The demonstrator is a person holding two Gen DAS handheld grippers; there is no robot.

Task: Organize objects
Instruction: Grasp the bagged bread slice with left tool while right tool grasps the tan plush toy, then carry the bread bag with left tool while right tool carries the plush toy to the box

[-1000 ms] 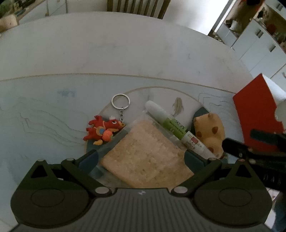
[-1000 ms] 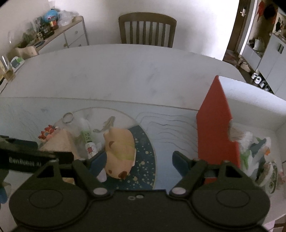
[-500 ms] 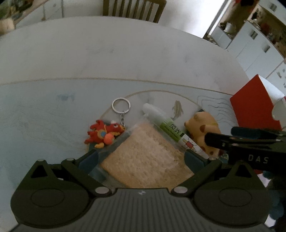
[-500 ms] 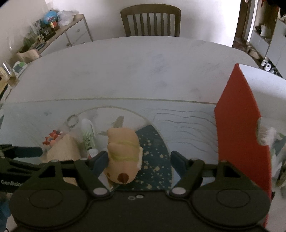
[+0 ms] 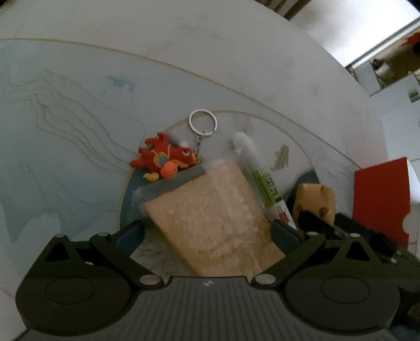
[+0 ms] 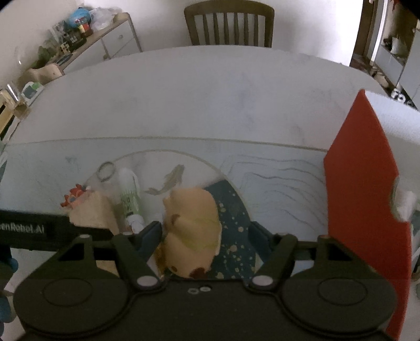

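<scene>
Only the right wrist view shows the chair (image 6: 229,25) and sideboard (image 6: 99,47). There the right gripper (image 6: 203,233) straddles the tan plush toy (image 6: 193,230) on the table mat (image 6: 52,168), jaws closing, right pad still apart. The left gripper (image 5: 207,232) stands wide around the wrapped cracker packet (image 5: 210,217).

A home dining room — a large white oval table (image 6: 210,99) fills the view, with a wooden slat-back chair (image 6: 228,23) pushed in at twelve o'clock. At ten o'clock a low white sideboard (image 6: 105,49) carries toys, bags and household clutter. At two o'clock a doorway (image 6: 367,31) opens onto white cabinets (image 6: 393,60) — kitchen-like storage.
</scene>
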